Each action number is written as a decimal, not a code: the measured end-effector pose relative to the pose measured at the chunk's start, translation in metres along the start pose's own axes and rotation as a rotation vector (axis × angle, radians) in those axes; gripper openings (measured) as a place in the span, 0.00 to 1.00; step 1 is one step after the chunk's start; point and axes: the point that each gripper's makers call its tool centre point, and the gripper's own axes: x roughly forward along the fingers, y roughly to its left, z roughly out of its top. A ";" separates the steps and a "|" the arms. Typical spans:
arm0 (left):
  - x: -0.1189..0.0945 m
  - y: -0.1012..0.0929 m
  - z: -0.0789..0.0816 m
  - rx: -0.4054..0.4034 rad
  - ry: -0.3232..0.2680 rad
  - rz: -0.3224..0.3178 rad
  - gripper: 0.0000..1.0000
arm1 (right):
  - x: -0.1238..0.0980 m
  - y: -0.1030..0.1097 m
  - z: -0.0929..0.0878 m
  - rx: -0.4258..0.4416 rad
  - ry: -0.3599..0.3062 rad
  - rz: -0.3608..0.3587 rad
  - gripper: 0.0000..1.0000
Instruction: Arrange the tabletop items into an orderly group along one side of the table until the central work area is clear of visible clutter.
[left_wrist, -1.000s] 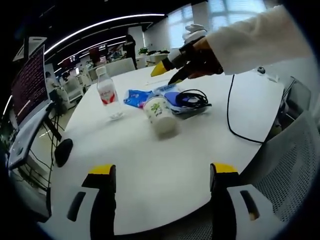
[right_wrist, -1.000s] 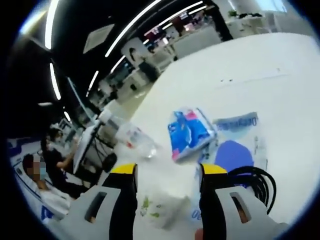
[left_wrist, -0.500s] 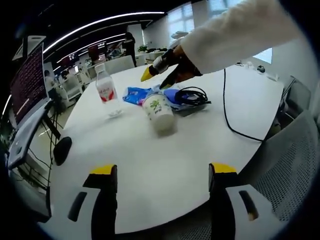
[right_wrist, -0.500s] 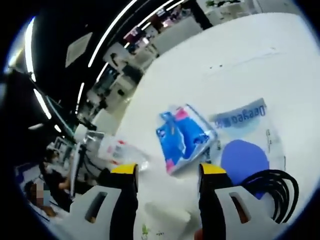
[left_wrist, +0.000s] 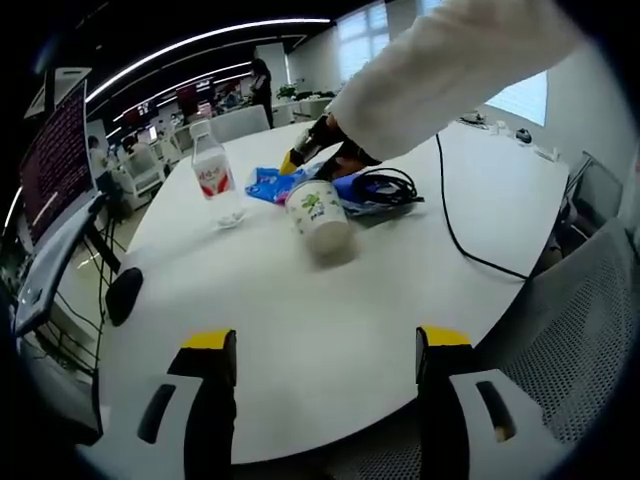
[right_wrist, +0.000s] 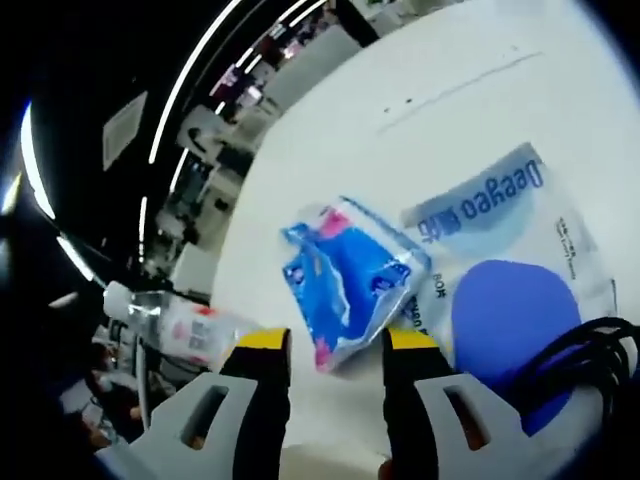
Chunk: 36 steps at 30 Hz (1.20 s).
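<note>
On the left of the white table stands a water bottle with a red label. Next to it lies the blue tissue pack, then a paper cup on its side, then a flat bag with a black cable. The right gripper hangs just over the tissue pack, jaws apart and holding nothing. The left gripper waits near the table edge, jaws wide apart and bare. The pack looks soft, light and a bit slippery, so pinch it across the middle

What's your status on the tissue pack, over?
Right gripper open, jaws either side of the blue tissue pack. Left gripper open, idle. White cup beside it.
</note>
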 end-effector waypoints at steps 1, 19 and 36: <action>0.000 0.000 0.000 0.000 0.001 0.000 0.74 | 0.002 0.000 0.000 0.004 0.000 -0.003 0.31; 0.000 0.001 -0.002 -0.007 0.013 0.001 0.74 | -0.005 -0.018 0.010 0.163 -0.036 -0.011 0.00; -0.007 0.017 0.048 -0.157 -0.153 -0.015 0.75 | -0.088 0.004 0.005 0.024 0.057 0.157 0.00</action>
